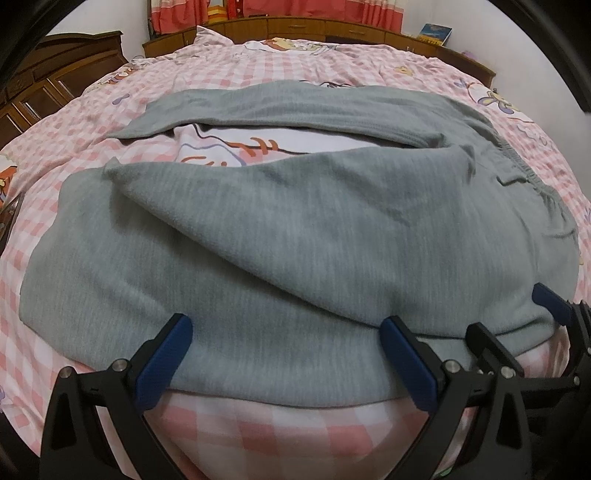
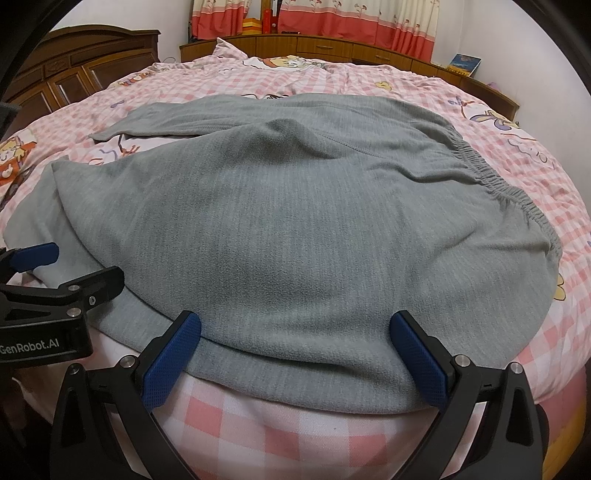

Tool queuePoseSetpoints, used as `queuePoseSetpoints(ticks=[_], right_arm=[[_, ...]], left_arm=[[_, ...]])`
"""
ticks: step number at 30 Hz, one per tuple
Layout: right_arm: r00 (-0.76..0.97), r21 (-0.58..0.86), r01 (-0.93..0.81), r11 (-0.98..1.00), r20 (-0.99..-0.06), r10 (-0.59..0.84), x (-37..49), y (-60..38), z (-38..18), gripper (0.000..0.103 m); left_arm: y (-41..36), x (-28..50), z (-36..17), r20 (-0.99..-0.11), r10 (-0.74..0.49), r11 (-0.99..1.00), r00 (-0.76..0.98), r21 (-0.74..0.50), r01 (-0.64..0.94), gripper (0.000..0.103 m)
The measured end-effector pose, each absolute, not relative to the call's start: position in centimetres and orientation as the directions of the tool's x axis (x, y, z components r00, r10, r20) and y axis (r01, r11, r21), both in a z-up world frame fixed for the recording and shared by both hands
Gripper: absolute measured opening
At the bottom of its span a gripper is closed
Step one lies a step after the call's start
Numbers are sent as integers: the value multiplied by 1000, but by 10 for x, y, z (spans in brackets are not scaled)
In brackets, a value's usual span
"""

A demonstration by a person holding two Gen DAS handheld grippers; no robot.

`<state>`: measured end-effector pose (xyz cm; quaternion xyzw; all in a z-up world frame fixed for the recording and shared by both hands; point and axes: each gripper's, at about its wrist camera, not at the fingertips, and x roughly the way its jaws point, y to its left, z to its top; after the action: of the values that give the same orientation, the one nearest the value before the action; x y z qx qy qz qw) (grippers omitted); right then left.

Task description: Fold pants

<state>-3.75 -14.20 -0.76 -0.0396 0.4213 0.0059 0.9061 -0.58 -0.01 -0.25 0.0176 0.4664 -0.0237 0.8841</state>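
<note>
Grey knit pants (image 1: 295, 240) lie spread on the pink checked bed cover (image 1: 258, 424), legs running left and the elastic waistband (image 1: 524, 162) at the right. The two legs gape apart at the far left. My left gripper (image 1: 288, 354) is open, its blue pads straddling the near hem of the front leg. In the right wrist view the same pants (image 2: 295, 221) show with the waistband (image 2: 491, 173) at right. My right gripper (image 2: 295, 350) is open too, straddling the near edge close to the seat. Each gripper shows in the other's view: right gripper (image 1: 509, 314), left gripper (image 2: 85, 262).
A dark wooden headboard (image 1: 55, 74) stands at the left of the bed. A low wooden cabinet (image 2: 332, 44) runs along the far side under red and cream curtains (image 2: 351, 22), with a book (image 2: 461, 62) on it. Bed cover (image 2: 258, 424) shows around the pants.
</note>
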Motion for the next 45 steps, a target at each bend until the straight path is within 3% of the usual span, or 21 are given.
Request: queuePoseSetpoints(ticks=[24,33,45], right_arm=[[619,45,-59,997,-782,72,-46,-171,13,99],[647,44,-6,999,-762,37,-29,-213,40,99],[631,-47,147,988,-765,-130,-2,-296,55,98]], left_arm=[[10,-20,15,-836,-27,996,549,23,85,102],[42,1,40,-820,-2,999,573,20,31,102],[92,23,57,-809,109,994,578,90,-62,102]])
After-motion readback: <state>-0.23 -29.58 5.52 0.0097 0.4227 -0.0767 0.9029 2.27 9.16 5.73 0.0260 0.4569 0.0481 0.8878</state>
